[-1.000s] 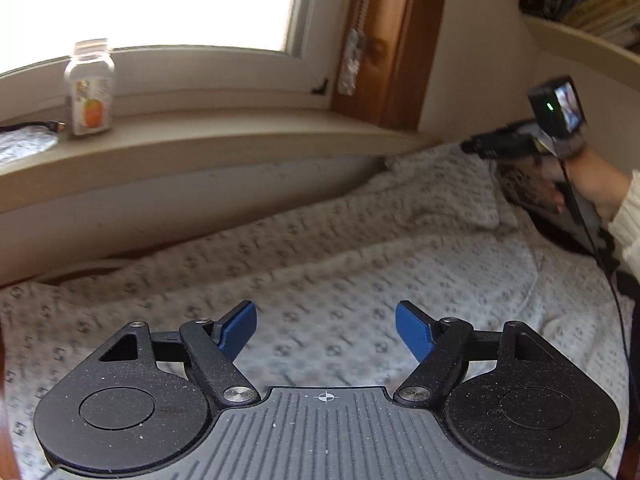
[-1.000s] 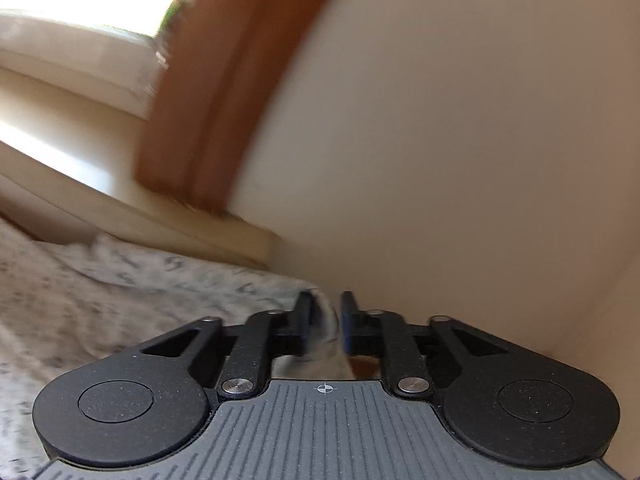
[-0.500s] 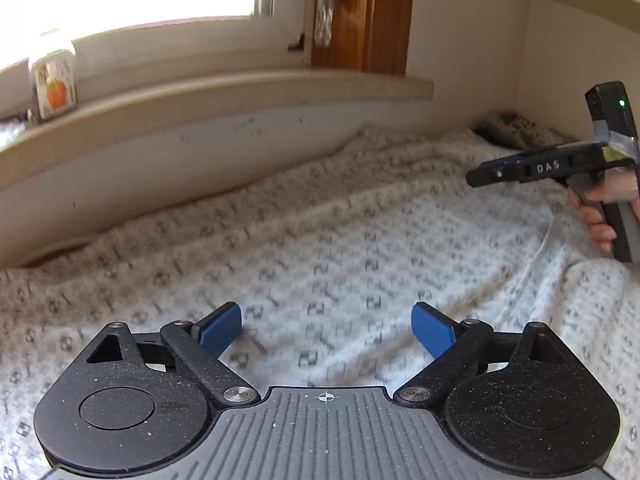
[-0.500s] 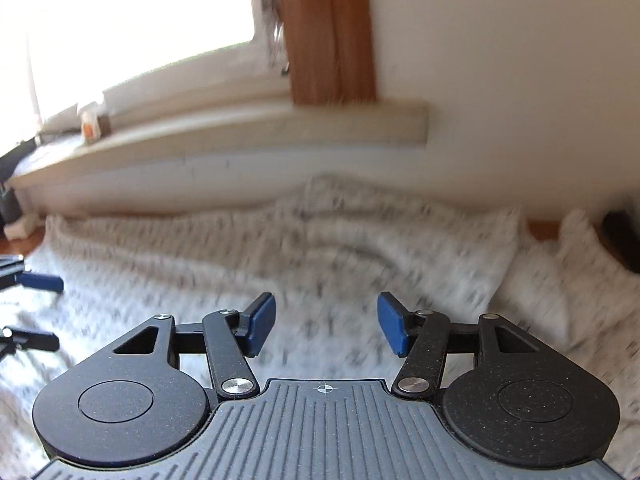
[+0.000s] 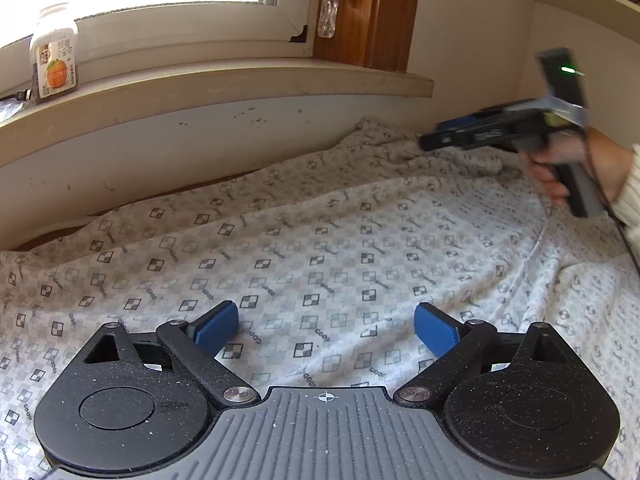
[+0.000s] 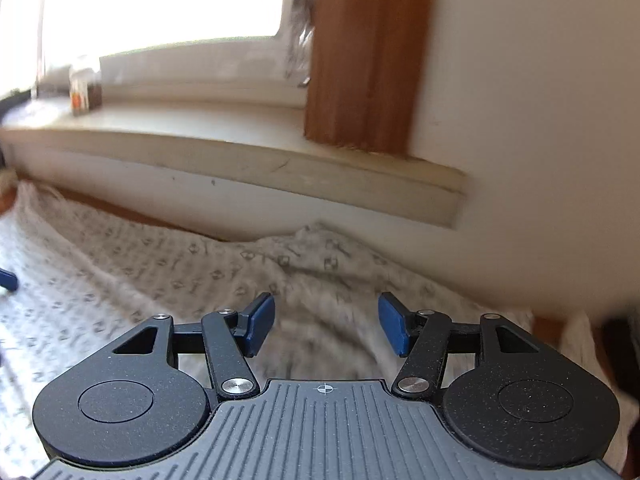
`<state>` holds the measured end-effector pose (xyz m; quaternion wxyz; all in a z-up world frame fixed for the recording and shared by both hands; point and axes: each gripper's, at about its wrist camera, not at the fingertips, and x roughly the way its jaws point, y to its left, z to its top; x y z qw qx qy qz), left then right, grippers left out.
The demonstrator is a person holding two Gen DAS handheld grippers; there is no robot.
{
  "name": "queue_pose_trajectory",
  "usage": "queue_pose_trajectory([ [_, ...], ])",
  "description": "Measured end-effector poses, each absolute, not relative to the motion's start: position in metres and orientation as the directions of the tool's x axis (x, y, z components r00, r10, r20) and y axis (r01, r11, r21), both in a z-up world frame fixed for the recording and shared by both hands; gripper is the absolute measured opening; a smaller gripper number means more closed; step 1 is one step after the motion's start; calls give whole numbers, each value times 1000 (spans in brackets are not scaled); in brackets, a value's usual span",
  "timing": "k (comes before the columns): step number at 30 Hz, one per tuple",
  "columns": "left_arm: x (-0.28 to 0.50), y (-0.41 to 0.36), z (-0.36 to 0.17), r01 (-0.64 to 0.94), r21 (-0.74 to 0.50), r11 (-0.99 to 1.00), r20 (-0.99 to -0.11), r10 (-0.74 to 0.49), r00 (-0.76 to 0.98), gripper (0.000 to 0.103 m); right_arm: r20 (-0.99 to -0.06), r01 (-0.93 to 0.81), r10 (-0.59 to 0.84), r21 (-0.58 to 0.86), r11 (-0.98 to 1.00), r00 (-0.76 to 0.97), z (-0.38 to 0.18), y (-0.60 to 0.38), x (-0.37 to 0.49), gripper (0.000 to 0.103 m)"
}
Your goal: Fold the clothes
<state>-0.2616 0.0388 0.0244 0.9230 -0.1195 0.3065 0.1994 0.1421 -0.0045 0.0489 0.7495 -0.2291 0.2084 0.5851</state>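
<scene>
Both wrist views toward windowsill (image 5: 224, 84)

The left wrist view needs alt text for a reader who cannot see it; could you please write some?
The open left claw hovers over a checked white garment spread flat. At right, a hand holds the right claw above the garment's far corner; a jar stands on the windowsill.

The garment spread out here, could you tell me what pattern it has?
The garment is off-white with small grey checkered squares and lettering, clearest in the left wrist view.
</scene>
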Motion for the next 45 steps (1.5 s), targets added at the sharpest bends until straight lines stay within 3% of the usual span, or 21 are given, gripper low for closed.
queue_pose_trajectory([
  [6, -262, 40, 24, -434, -104, 895, -614, 286, 736, 96, -696, -973, 682, -119, 198, 224, 33, 45, 159, 54],
  [9, -261, 38, 24, -412, -111, 904, -617, 263, 742, 102, -685, -971, 695, -84, 224, 219, 34, 48, 167, 12],
  [13, -263, 39, 24, -417, -115, 902, -612, 266, 745, 102, -533, -935, 770, -162, 314, 351, 41, 41, 160, 6],
  [14, -263, 39, 24, -417, -120, 901, -612, 263, 746, 102, -493, -922, 779, -181, 343, 387, 41, 40, 157, 6],
  [20, -268, 39, 28, -423, -120, 898, -598, 275, 753, 102, -558, -920, 734, -181, 348, 388, 24, 47, 161, 10],
  [22, -278, 46, 35, -421, -137, 897, -588, 268, 763, 102, -573, -924, 729, -162, 346, 374, 25, 46, 164, 21],
  [31, -350, 144, 68, -664, -82, 744, -574, 509, 641, 102, -570, -948, 758, -153, 279, 315, 34, 32, 156, 42],
  [36, -375, 188, 59, -739, -110, 665, -584, 558, 589, 101, -560, -954, 773, -167, 248, 299, 28, 27, 141, 54],
  [39, -381, 202, 50, -741, -139, 656, -586, 549, 596, 97, -558, -956, 777, -164, 243, 293, 20, 24, 138, 56],
  [45, -372, 211, 40, -751, -109, 651, -583, 570, 579, 75, -551, -958, 784, -140, 251, 286, 16, 19, 138, 56],
])
